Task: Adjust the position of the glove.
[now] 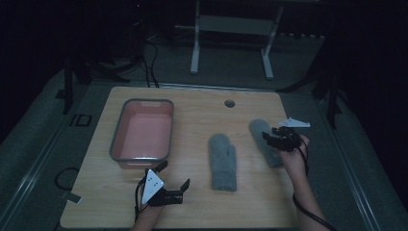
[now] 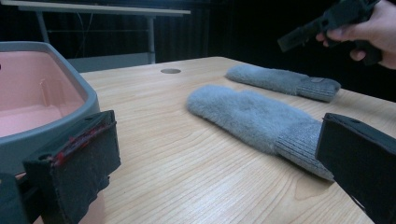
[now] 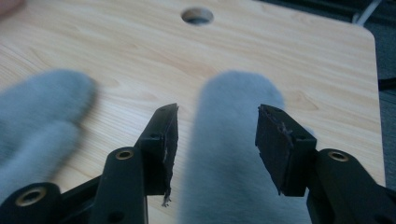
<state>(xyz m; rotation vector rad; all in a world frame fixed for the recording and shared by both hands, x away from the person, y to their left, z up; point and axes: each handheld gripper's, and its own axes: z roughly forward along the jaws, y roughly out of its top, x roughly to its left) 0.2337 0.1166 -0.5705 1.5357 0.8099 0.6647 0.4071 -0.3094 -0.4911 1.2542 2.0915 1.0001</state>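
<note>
Two grey fleece mittens lie on the wooden table (image 1: 192, 115). One mitten (image 1: 223, 161) (image 2: 252, 112) rests at the centre, cuff toward me. The other mitten (image 1: 263, 134) (image 2: 280, 79) lies to its right. My right gripper (image 1: 270, 135) (image 3: 219, 135) hovers open just above this right mitten (image 3: 229, 107), a jaw on each side of it, not touching. The centre mitten (image 3: 42, 112) blurs at the left of the right gripper view. My left gripper (image 1: 174, 174) (image 2: 215, 163) stands open and holds nothing near the front edge, between the bin and the centre mitten.
A pink bin with a grey rim (image 1: 115, 139) (image 2: 70, 79) sits at the table's left, nothing inside it. A round cable hole (image 1: 229, 103) (image 3: 197, 16) is near the far edge. White table legs (image 1: 195, 53) stand behind, on dark floor.
</note>
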